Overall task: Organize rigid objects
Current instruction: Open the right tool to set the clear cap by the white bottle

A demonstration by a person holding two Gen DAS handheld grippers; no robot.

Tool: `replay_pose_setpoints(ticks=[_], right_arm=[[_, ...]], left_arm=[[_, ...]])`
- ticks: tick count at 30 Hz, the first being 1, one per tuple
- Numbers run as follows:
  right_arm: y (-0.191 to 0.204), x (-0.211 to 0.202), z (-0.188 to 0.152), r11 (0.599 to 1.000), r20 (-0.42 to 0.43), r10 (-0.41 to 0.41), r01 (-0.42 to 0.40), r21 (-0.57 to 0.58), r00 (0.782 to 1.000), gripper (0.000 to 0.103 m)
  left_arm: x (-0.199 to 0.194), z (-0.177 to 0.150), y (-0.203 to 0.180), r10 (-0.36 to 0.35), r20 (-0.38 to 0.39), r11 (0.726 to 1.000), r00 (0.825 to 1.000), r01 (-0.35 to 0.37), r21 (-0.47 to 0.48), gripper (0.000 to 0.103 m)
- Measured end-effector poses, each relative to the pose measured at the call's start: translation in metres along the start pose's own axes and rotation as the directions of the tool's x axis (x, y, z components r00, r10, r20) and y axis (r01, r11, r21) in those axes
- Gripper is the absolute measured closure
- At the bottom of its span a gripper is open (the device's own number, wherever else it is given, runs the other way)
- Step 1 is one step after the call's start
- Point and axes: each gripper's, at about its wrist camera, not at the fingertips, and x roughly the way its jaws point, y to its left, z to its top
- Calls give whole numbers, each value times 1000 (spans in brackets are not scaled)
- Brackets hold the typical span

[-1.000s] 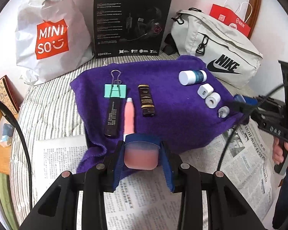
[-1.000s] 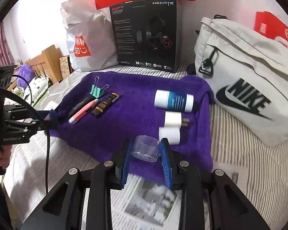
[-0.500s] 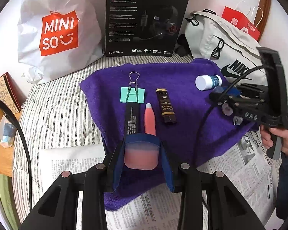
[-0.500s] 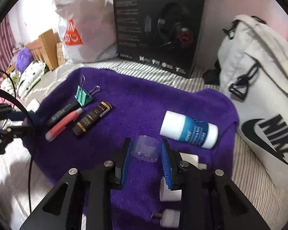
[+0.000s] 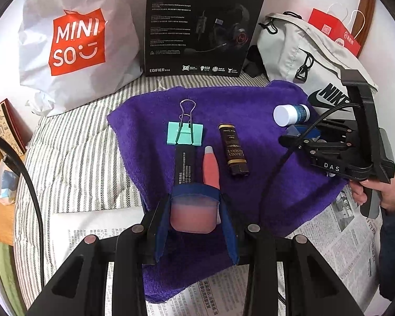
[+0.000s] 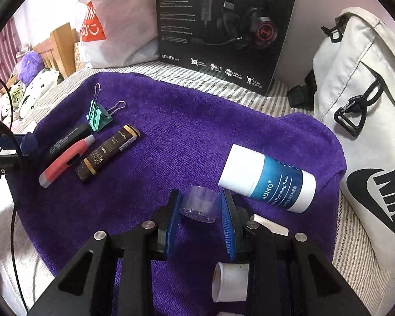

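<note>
Left gripper (image 5: 194,217): angled steeply down, jaws clamped on a held item. Right gripper (image 6: 200,205): also angled down, jaws closed on a held item; a hand (image 5: 381,194) grips its handle.

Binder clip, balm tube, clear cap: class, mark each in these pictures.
binder clip (image 5: 185,133): left wrist view, on its green body.
balm tube (image 6: 272,180): right wrist view, on its blue label.
clear cap (image 6: 200,204): right wrist view, on its side wall.

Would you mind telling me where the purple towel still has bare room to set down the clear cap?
The widest bare patch of the purple towel lies between the brown tube and the blue-and-white balm bottle. The left end is crowded with the binder clip, black stick and pink cutter; white plugs fill the space under the right claw.
</note>
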Motion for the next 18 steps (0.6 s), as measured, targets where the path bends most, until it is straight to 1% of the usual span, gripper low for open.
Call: replay_pose_setpoints(ticks=[4,6,8,18], right_arm=[[-1,-2,-4,1000,3,10,-10,-10,1000,70],[-2,-3,-5,1000,-3,5,-5,-4,1000,64],[-2,-4,-5,1000,-6,6,-6,-6,1000,62],[-11,-31,-21,999,0,-20,20,33,1000,60]], left_arm=[[-1,-1,-3,2,-5,1000,1000,-2,6,68],[-1,-2,-3,9,-8,1000,1000,-9,6,68],[-4,-3,-3,11,-8,1000,1000,-11,4,68],[-12,-4,-10,22,-10,1000,1000,-22,5,68]])
